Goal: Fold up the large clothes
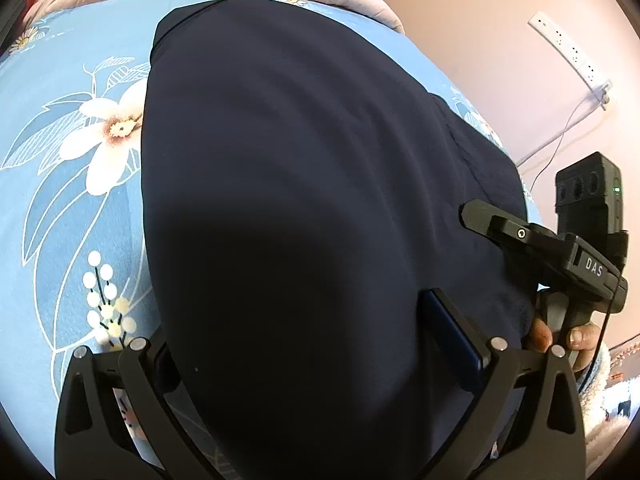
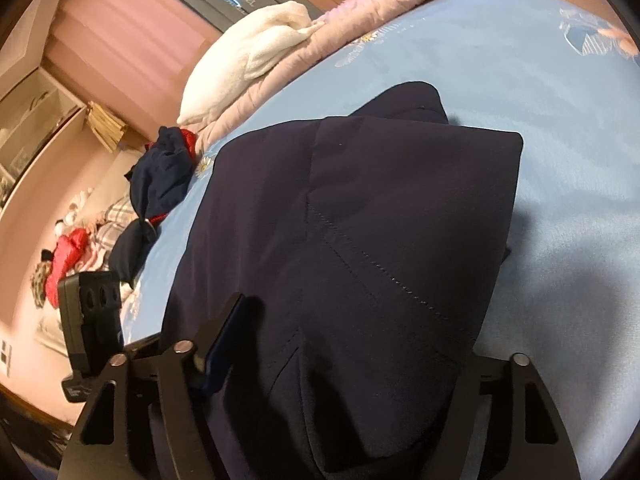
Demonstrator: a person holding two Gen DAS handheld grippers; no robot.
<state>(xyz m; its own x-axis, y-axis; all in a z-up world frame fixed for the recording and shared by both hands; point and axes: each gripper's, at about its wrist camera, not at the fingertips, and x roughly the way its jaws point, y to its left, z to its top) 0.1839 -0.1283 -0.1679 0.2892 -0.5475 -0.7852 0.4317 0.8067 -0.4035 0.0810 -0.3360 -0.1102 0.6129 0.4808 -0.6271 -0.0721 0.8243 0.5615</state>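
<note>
A large dark navy garment [image 1: 304, 184] lies folded on a blue floral bedsheet [image 1: 68, 200]. In the left wrist view the cloth fills the space between my left gripper's spread fingers [image 1: 456, 336]; the left gripper [image 1: 312, 344] is open with the garment's near edge between its jaws. The right gripper shows at the right of that view [image 1: 504, 228], held by a hand. In the right wrist view the garment [image 2: 380, 240] shows a stitched seam and a folded top layer. My right gripper [image 2: 344, 340] is open, its fingers [image 2: 224, 332] set wide around the near edge.
A pink quilt [image 2: 360, 12] and a white towel [image 2: 248, 60] lie at the bed's far edge. A pile of navy and red clothes [image 2: 160, 176] sits at the bed's left side. A power strip [image 1: 568, 48] hangs on the wall. Floor clutter [image 2: 68, 256] lies beyond.
</note>
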